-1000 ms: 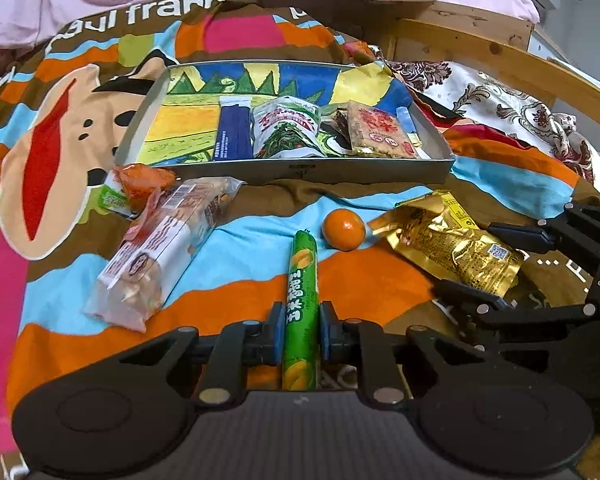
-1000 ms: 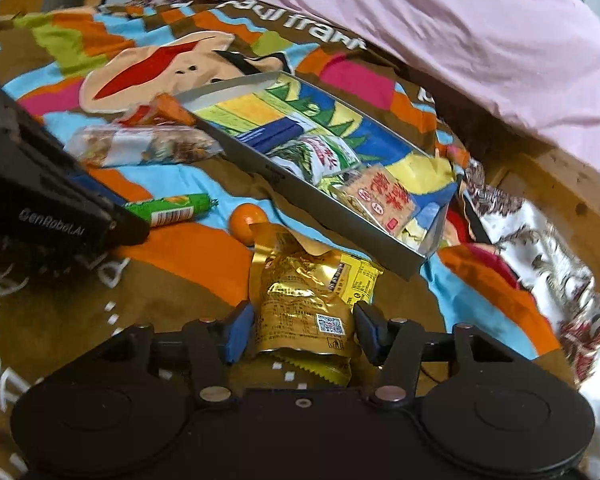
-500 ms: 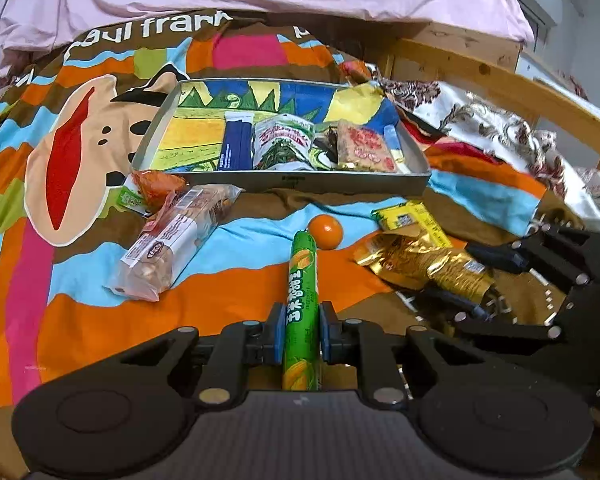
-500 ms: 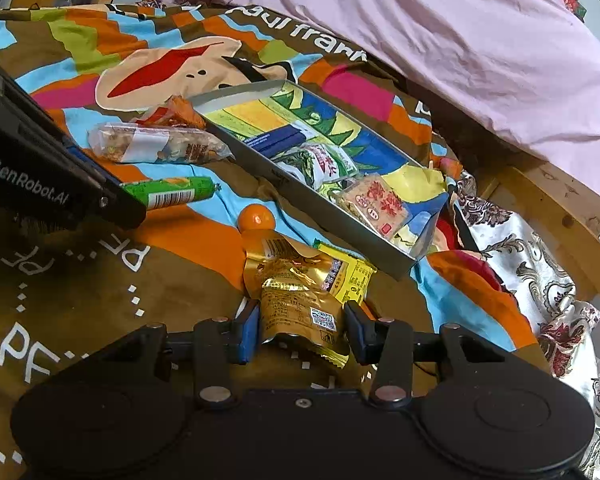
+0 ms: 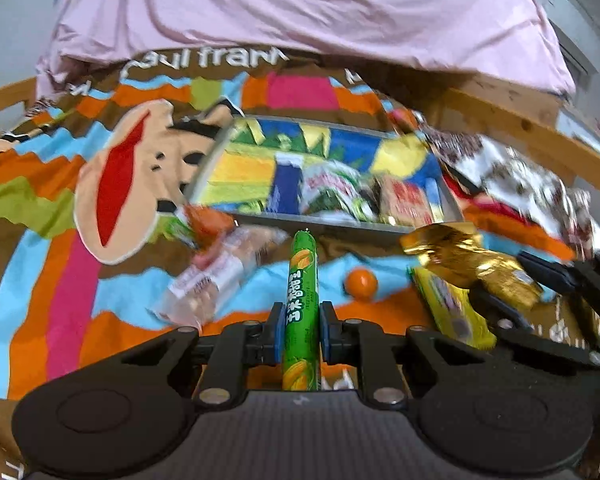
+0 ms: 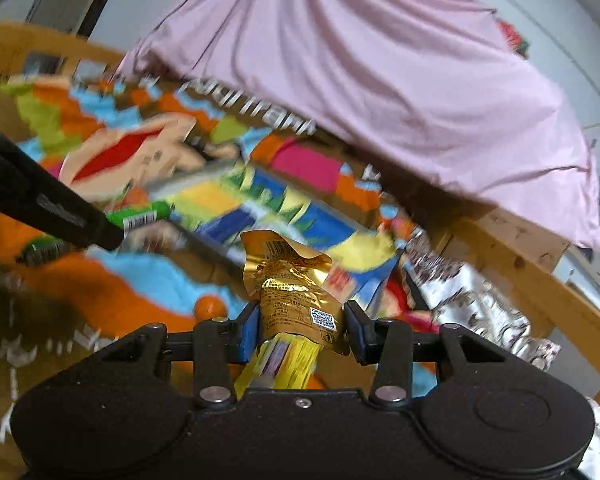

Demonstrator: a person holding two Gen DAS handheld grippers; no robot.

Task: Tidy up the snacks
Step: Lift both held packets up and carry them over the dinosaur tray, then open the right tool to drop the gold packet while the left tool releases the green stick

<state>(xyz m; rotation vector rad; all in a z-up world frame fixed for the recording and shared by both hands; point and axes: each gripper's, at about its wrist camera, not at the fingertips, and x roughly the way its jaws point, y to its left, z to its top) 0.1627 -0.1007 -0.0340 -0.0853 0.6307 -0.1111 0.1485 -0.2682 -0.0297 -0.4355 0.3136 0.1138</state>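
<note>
Left claw (image 5: 299, 332) grips green sausage stick (image 5: 301, 300); right claw (image 6: 300, 330) clamps gold pouch (image 6: 294, 292), both seemingly clear of the blurred tray's near rim (image 5: 340, 226).

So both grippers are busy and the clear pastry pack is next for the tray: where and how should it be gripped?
Take the clear pastry pack across its narrow width near the middle, coming down from above. It lies flat on the blanket, long and slanted, so its long sides look open to the fingers. Keep off the far end, where the orange packet crowds it, and the flimsy crimped ends.

light: even, bright | blur: motion smear beyond sharp foreground | edges: fisheye-bent, dark corners
</note>
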